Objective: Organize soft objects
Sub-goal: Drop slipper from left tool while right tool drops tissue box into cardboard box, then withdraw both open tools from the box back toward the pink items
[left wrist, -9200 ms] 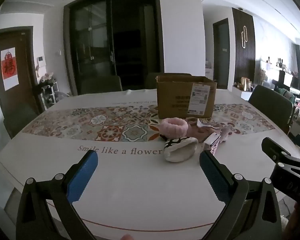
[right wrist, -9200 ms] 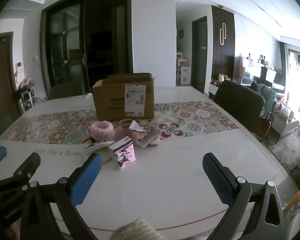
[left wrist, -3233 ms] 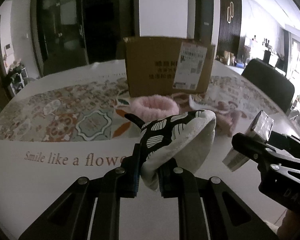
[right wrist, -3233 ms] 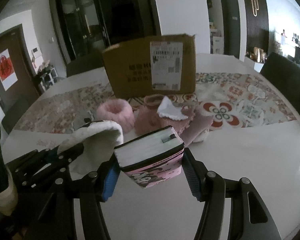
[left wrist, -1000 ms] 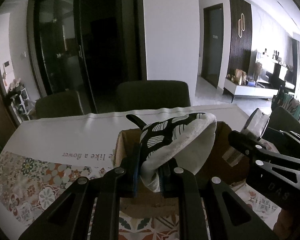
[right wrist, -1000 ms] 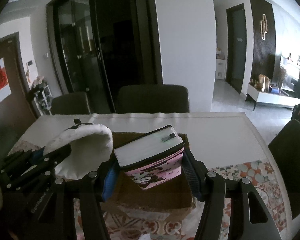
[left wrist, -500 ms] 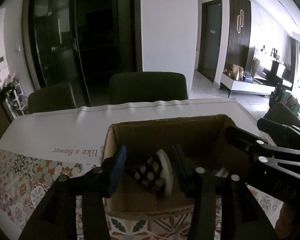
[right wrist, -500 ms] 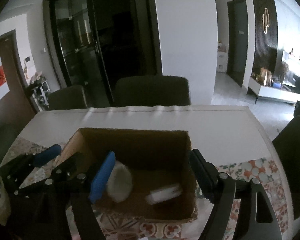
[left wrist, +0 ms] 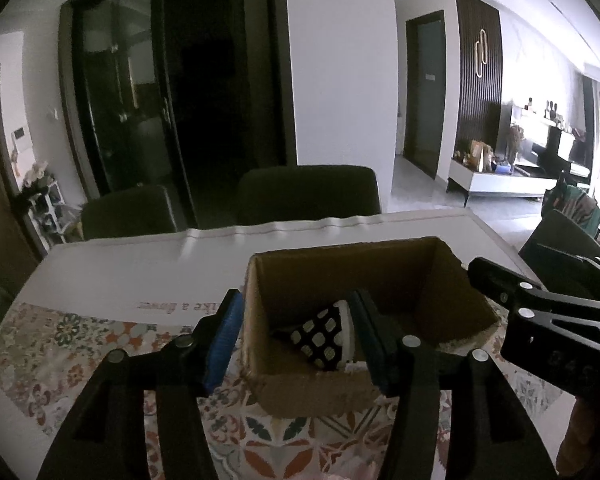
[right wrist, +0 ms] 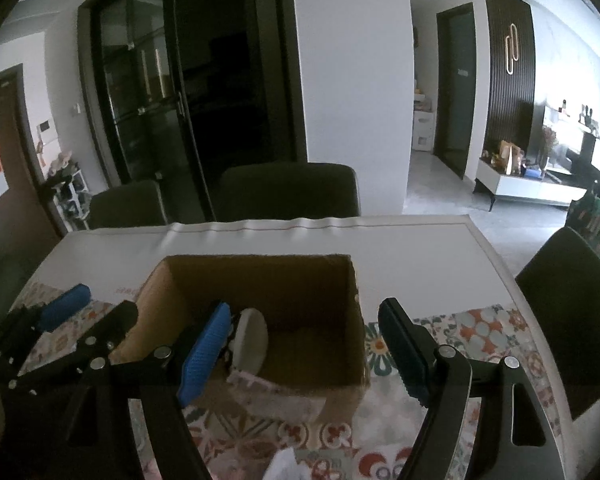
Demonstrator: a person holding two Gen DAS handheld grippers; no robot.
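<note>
Fleecy slipper inside cardboard box

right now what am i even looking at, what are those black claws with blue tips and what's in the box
Those claws are two hand-held grippers, one in each of a person's hands, each carrying its own fisheye camera looking along its fingers. One picture comes from the left gripper, the other from the right gripper. Both are open and hold nothing. They hover over a cardboard box on a table with a patterned runner. Inside the box lies a black-and-white slipper. Dark chairs stand behind the table.
</note>
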